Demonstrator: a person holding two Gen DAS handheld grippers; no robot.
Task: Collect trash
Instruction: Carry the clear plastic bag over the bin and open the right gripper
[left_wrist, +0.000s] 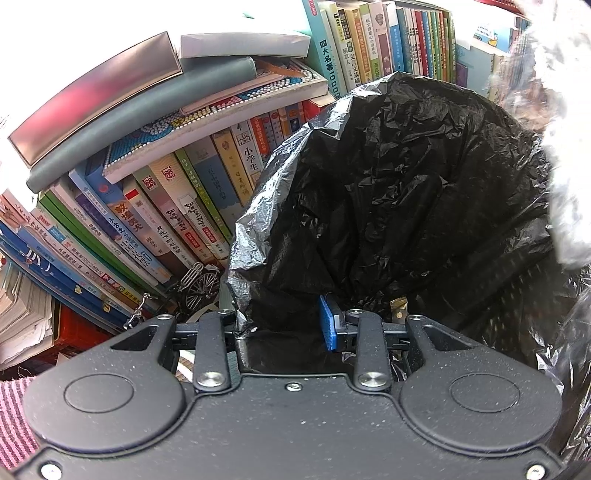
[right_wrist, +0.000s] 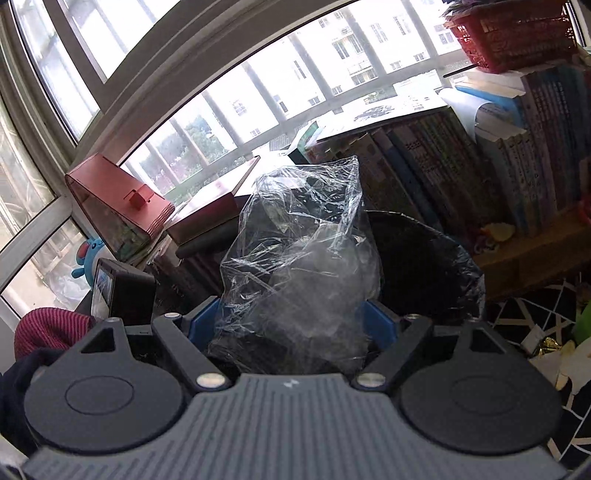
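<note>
The left gripper (left_wrist: 284, 321) pinches the crinkled rim of a black trash bag (left_wrist: 399, 192), its fingers drawn close on a fold of the plastic; one blue pad (left_wrist: 330, 325) shows on the right finger, and the film bunches against the left one. The bag's dark mouth opens up and ahead of the fingers, filling the middle and right of the left wrist view. To the left of the fingers and beyond them, rows of books (left_wrist: 155, 206) stand spine-out, with flat volumes and a bead-patterned board (left_wrist: 207, 114) stacked on top. A small metal bicycle model (left_wrist: 199, 284) stands just left of the fingers at the foot of the books. A blurred white mass (left_wrist: 561, 147) hangs at the far right of that view, above the bag's rim.

The right gripper (right_wrist: 293, 325) grips a crumpled wad of clear plastic wrap (right_wrist: 299, 258), its blue-padded fingers (right_wrist: 201, 321) spread wide on either side of the bundle. The wrap rises straight up from between the fingers. Behind it and to the right lies the bag's black opening (right_wrist: 424, 266). Left of the fingers sit a red box (right_wrist: 118, 206) and a striped sleeve (right_wrist: 48, 325); beyond are windows (right_wrist: 258, 92), and to the right more books (right_wrist: 517, 155) under a red basket (right_wrist: 513, 33).
</note>
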